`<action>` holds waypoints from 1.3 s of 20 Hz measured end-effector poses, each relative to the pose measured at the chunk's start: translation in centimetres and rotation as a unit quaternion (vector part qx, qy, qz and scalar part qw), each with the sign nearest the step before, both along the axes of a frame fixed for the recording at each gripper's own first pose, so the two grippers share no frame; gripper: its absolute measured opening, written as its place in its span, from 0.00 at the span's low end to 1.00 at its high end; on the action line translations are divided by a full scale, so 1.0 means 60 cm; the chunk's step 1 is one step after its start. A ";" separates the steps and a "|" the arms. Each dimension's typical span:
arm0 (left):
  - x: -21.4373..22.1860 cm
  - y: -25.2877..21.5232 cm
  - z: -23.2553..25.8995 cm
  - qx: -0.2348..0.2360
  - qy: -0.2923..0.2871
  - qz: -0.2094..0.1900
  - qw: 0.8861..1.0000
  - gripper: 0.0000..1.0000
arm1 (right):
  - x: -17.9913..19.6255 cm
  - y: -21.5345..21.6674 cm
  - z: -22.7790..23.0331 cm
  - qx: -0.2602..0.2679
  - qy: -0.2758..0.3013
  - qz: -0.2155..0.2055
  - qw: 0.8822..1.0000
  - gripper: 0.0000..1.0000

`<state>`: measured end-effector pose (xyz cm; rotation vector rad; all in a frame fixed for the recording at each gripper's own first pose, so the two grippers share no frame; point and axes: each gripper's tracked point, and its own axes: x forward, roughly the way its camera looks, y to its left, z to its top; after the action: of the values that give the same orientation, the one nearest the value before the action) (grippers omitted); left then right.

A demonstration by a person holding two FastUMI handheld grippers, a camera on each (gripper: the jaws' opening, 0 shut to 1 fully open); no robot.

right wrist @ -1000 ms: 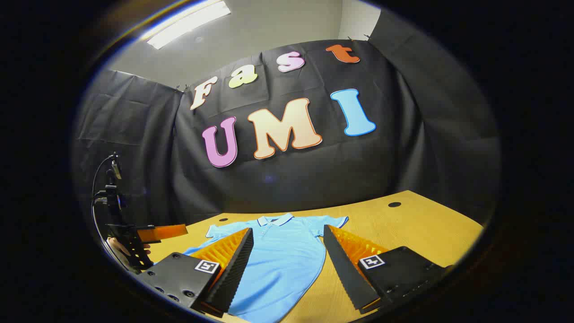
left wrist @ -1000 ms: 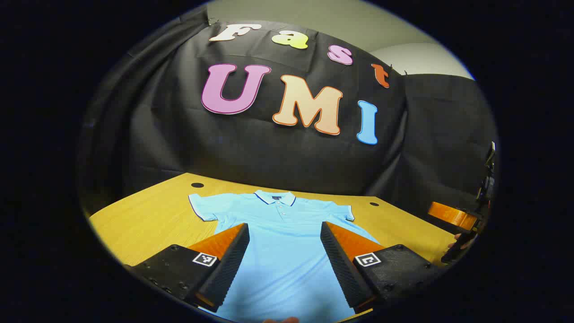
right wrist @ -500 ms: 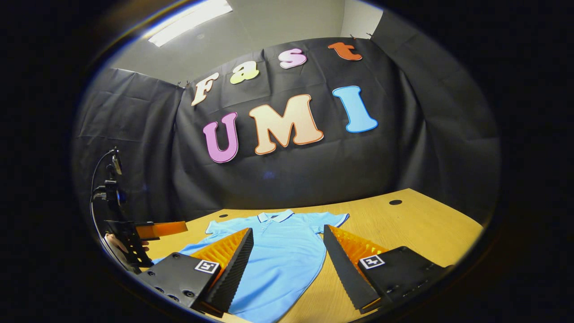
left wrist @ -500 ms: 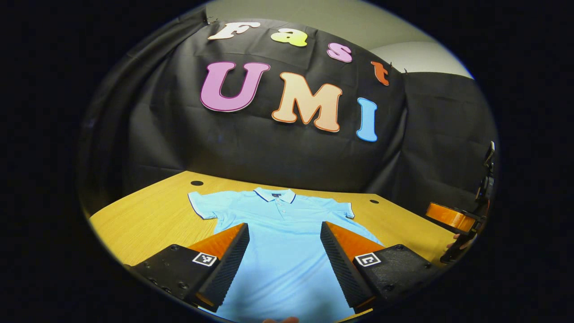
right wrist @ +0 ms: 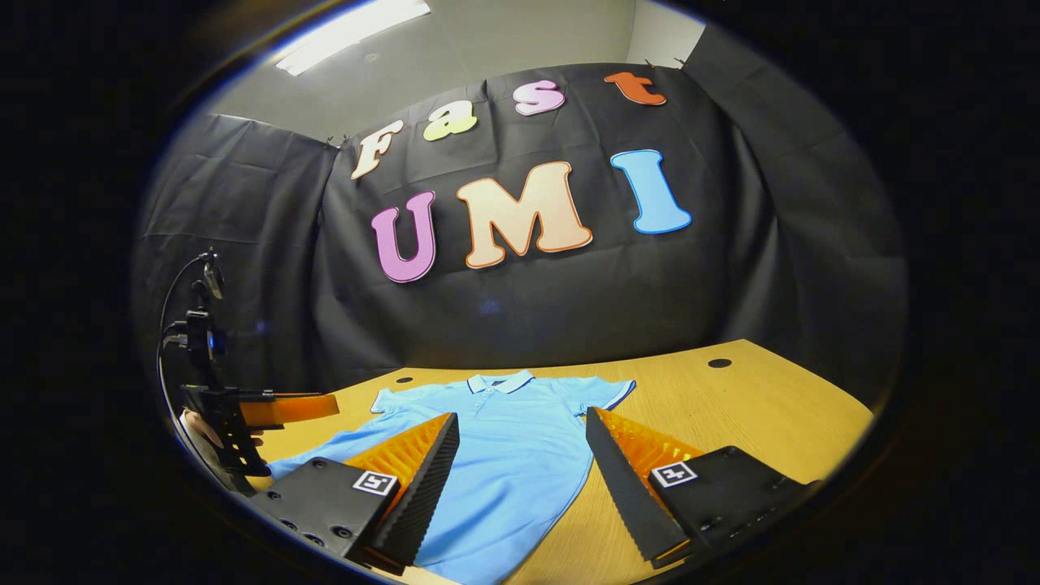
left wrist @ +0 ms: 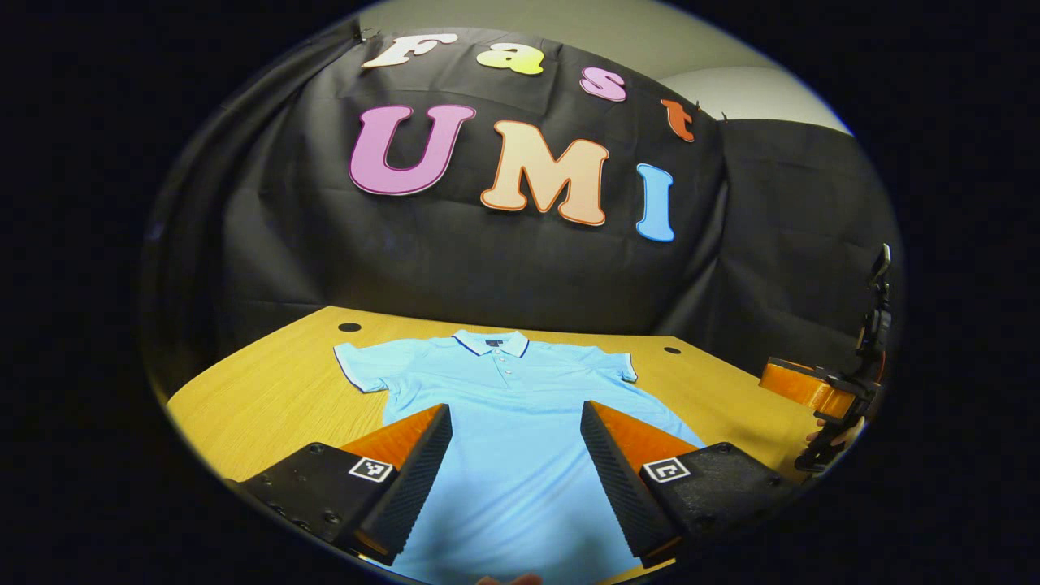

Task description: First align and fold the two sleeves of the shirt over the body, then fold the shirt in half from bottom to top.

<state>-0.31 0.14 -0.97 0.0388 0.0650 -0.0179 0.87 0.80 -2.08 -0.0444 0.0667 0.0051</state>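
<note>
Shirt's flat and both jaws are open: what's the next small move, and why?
Probably bring each gripper down to its own sleeve first. The shirt lies flat and unfolded on the table, sleeves spread out, while the left gripper and right gripper hover open above the body, gripping nothing.

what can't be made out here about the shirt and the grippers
- Shirt hem: left gripper view, cut off by the bottom edge and the left gripper fingers.
- Shirt's left side: right gripper view, hidden behind the right gripper finger.
- Whether the far gripper is open: right gripper view, seen side-on and small.
- Placket buttons: left gripper view, too small to count.
</note>
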 end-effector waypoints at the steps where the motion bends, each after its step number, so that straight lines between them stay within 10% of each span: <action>1: -0.001 0.003 -0.002 -0.001 0.001 0.002 1.000 0.95 | 0.006 -0.002 0.001 0.000 0.002 -0.002 1.000 0.97; 17: -0.005 0.045 -0.013 -0.023 0.023 0.014 0.999 0.95 | 0.331 -0.138 0.000 0.018 0.133 -0.087 0.987 0.97; 26: 0.006 0.085 -0.028 -0.032 0.036 0.035 0.998 0.96 | 0.471 -0.257 -0.126 0.041 0.209 -0.154 0.965 0.97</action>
<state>0.03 5.26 -2.67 -0.0287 0.1370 0.0483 29.13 -14.60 -9.64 0.0513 0.4947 -0.2956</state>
